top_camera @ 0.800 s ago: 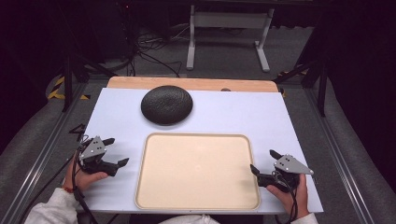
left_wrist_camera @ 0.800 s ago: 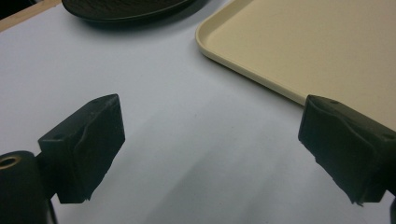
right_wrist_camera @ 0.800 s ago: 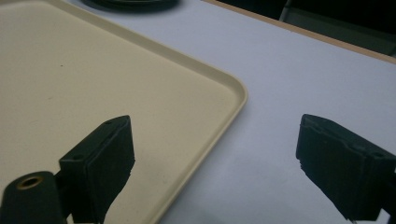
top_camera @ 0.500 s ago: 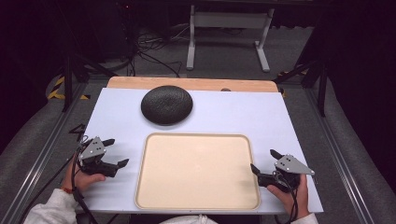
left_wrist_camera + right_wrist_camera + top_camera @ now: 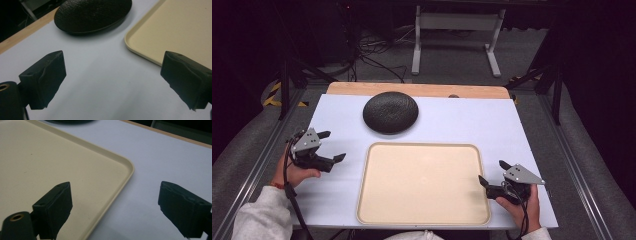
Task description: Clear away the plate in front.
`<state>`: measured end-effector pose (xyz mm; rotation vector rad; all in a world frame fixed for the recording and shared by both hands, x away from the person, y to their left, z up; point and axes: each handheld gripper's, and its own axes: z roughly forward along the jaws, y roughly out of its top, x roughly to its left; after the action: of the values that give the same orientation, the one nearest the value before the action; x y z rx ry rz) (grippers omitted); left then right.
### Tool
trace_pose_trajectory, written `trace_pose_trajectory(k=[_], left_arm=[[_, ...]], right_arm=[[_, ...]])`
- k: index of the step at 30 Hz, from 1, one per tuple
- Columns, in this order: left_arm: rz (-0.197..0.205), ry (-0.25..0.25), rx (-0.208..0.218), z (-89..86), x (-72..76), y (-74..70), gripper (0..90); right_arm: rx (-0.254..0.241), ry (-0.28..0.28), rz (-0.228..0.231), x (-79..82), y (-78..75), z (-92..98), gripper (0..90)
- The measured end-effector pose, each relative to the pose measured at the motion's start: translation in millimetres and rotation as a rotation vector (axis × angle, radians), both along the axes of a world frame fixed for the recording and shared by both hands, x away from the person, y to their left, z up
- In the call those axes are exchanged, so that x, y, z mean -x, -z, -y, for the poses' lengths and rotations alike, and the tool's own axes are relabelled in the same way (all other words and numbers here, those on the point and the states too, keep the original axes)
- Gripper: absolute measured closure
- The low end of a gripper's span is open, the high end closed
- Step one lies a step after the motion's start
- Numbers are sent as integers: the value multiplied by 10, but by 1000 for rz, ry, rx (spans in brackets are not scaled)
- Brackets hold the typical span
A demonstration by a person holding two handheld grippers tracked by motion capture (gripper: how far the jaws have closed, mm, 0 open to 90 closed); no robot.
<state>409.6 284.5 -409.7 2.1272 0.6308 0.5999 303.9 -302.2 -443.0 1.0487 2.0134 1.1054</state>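
Both jaws are held wide, nothing gripped. The tray [image 5: 423, 184] lies between left gripper [image 5: 328, 147] and right gripper [image 5: 492, 172]; its rims should probably be approached level, from both sides.

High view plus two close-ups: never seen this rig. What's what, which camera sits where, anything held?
No robot arm: a person holds a two-jaw hand tool in each hand, the left gripper and the right gripper. The high view comes from a fixed camera above the table. Each close-up comes from a camera riding on one gripper, looking along its black jaws. On the table lie an empty beige tray and, beyond it, a black textured dome-shaped object. Both grippers are open and hold nothing.
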Motion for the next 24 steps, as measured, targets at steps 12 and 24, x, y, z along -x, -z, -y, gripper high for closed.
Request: trace_pose_trajectory(k=[12,24], left_arm=[[83,60,-214,534,-666,-4,175],[182,72,-508,1051,-859,443,188]], right_arm=[[-17,2,-30,-35,30,10,130],[-5,-4,-36,-31,49,-3,130]])
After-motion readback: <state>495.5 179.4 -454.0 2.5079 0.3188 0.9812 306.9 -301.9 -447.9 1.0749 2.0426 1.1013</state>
